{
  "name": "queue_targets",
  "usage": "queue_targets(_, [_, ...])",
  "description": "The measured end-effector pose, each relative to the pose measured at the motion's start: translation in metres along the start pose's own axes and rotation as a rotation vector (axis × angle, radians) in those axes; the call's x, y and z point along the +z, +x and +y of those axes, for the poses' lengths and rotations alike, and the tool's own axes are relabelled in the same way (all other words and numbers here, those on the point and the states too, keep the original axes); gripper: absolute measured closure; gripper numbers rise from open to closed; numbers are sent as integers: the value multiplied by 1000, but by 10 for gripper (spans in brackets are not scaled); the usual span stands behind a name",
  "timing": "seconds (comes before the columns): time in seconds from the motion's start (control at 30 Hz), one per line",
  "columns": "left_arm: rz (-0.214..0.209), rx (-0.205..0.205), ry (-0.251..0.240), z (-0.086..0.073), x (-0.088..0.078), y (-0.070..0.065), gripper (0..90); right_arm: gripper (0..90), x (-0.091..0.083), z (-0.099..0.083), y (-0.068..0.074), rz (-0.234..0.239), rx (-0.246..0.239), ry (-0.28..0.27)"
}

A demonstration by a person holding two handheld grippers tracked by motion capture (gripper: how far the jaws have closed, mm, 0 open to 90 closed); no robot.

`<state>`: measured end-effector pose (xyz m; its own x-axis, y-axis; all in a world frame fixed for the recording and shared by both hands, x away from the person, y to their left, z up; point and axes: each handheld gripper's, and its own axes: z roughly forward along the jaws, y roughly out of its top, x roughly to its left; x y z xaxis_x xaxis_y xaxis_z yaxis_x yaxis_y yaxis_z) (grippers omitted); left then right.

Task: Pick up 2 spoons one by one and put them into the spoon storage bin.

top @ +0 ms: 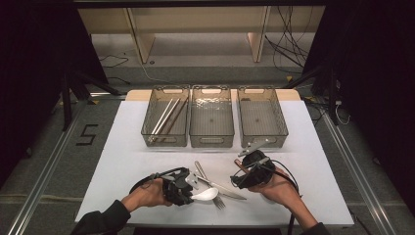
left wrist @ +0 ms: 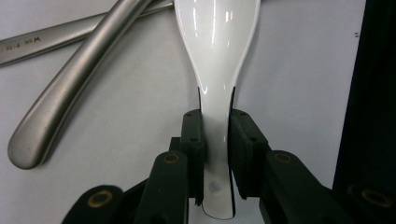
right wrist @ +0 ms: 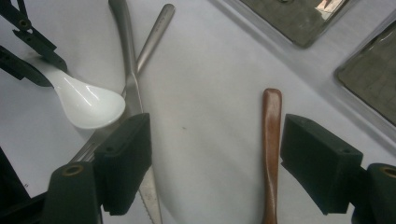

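Gripping the white spoon [left wrist: 215,88] by its handle, the left gripper [top: 188,187] pinches tight, likely so it can lift the spoon off the knife [top: 222,187] and fork [top: 210,188]. That hand lies low, pointing sideways. Right of the spoon, the right gripper [right wrist: 215,165] hangs open over a brown stick [right wrist: 271,149].

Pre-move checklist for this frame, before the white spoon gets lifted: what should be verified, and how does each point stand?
1. Left claw shut on the white spoon handle: ok, pads press both sides.
2. Spoon bowl free of the knife and fork: cannot tell; it lies very close to them.
3. Right claw open: ok, holds nothing.
4. Brown wooden handle clear of the right claw's pads: ok, lies between the open jaws untouched.
5. Middle bin and right bin free to take the spoon: ok; chopsticks occupy the left bin.
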<state>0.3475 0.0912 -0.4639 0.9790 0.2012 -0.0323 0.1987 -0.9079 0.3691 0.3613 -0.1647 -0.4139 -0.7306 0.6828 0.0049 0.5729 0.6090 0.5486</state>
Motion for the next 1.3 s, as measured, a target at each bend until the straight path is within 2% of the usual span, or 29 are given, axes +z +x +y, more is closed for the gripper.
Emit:
queue_targets(0.17, [5, -18, 12, -1, -1, 1, 764, 259, 0, 0, 0, 1, 4, 0])
queue_targets(0.2, [-1, -31, 6, -1, -1, 1, 765, 259, 0, 0, 0, 1, 3, 0])
queue_targets(0.5, [-1, -54, 14, -3, -3, 3, 766, 261, -1, -1, 0, 0, 3, -2])
queue_targets(0.73, [-11, -100, -18, -7, -10, 9, 765, 261, -2, -1, -1, -1, 6, -2])
queue_targets(0.83, [-24, -124, -44, -9, -13, 12, 765, 261, -2, -1, -1, -1, 6, -3])
queue_targets(1.03, [-43, -217, -135, -13, -28, 23, 765, 261, -3, -2, -2, -3, 11, -6])
queue_targets(1.17, [-21, -285, -232, -10, -43, 30, 765, 261, -5, -4, -5, -7, 22, -11])
queue_targets(1.3, [22, -328, -294, -3, -57, 41, 765, 261, -8, -5, -7, -9, 36, -16])
